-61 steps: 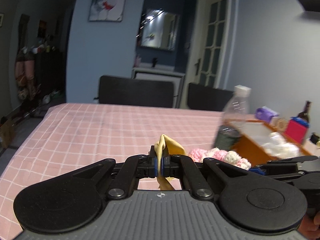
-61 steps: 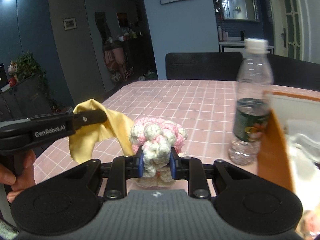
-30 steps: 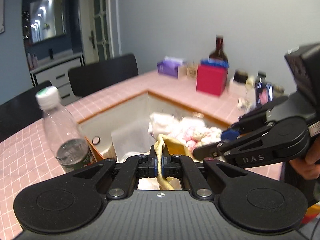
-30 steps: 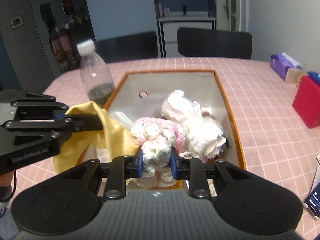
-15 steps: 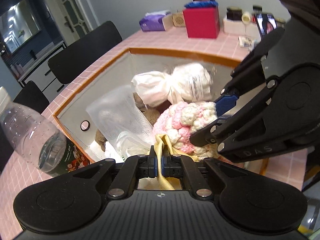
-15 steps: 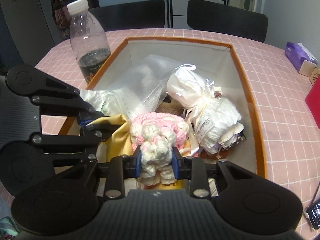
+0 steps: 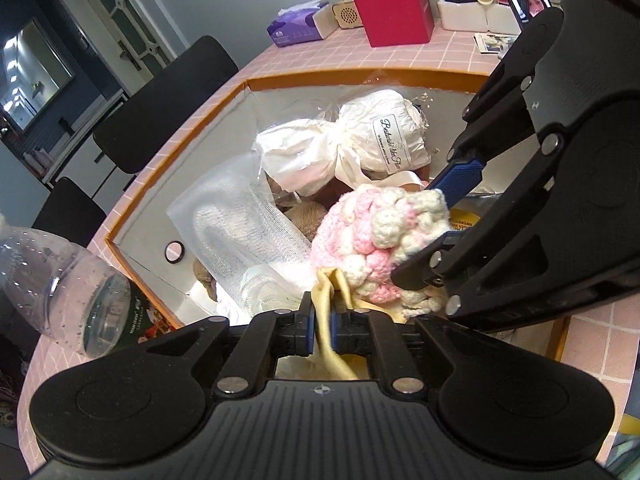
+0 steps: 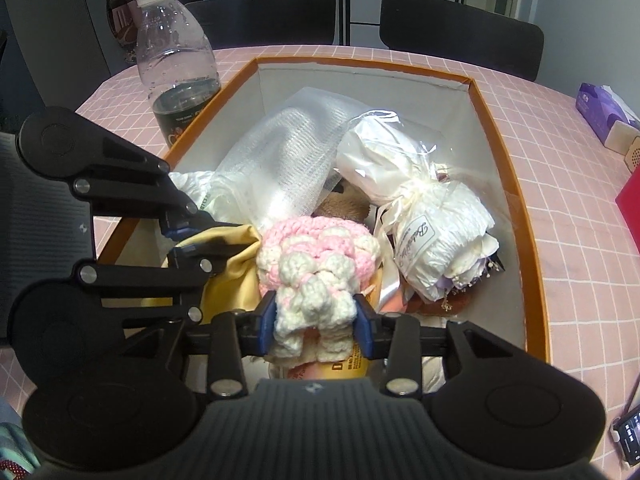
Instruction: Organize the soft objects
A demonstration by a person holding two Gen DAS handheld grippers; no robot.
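Note:
An orange-rimmed box (image 8: 520, 208) holds soft things on the pink checked table. My left gripper (image 7: 322, 320) hangs over its near corner, jaws opening; a strip of yellow cloth (image 7: 326, 292) still lies between the parted pads, and its bulk rests in the box (image 8: 228, 276). My right gripper (image 8: 314, 320) is beside it, jaws also opening. Both of its pads still touch the pink-and-white crocheted piece (image 8: 316, 248), which sits on the box's contents. In the left wrist view that crocheted piece (image 7: 360, 236) lies between the right gripper's (image 7: 426, 232) fingers.
In the box lie a white wrapped bundle (image 8: 432, 216), a clear mesh bag (image 8: 288, 152) and a brown plush, partly hidden. A plastic bottle (image 8: 176, 60) stands against the box's left side. A red box (image 7: 396, 12), a tissue pack (image 8: 604, 112) and jars sit beyond; black chairs ring the table.
Both grippers came over the box and sank into it with the cloth and the crocheted piece. In the last half second both sets of jaws have widened.

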